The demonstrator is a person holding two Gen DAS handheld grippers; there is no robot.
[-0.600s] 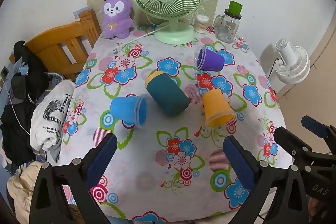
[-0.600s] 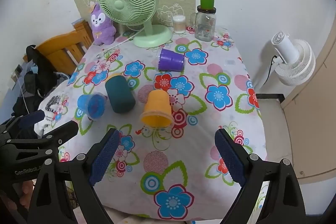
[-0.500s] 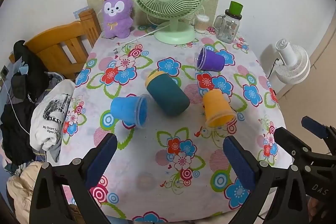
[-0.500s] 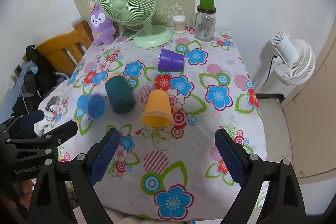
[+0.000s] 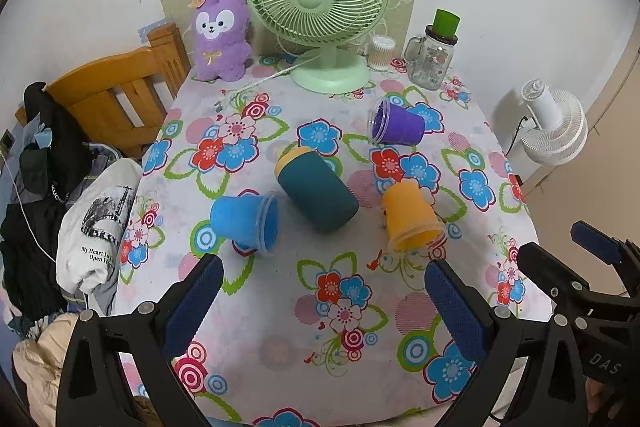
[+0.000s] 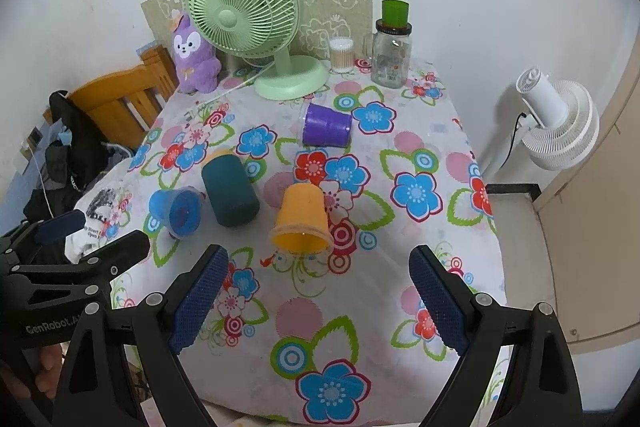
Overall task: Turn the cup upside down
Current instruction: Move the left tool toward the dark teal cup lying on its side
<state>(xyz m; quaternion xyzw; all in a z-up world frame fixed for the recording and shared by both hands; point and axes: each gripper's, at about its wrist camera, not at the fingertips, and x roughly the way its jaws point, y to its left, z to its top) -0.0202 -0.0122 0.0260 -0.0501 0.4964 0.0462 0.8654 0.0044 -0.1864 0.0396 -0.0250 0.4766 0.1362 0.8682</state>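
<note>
Cups all lay on their sides; none was turned over yet, and nothing had visibly moved since the earlier frames.

Left wrist view: the left gripper (image 5: 324, 297) stood open and empty above the near table edge, with the blue cup (image 5: 244, 223), teal cup (image 5: 318, 195), orange cup (image 5: 412, 217) and purple cup (image 5: 398, 125) on the flowered tablecloth (image 5: 352, 311). Right wrist view: the right gripper (image 6: 318, 297) was open too, nearest the orange cup (image 6: 301, 217).
</note>
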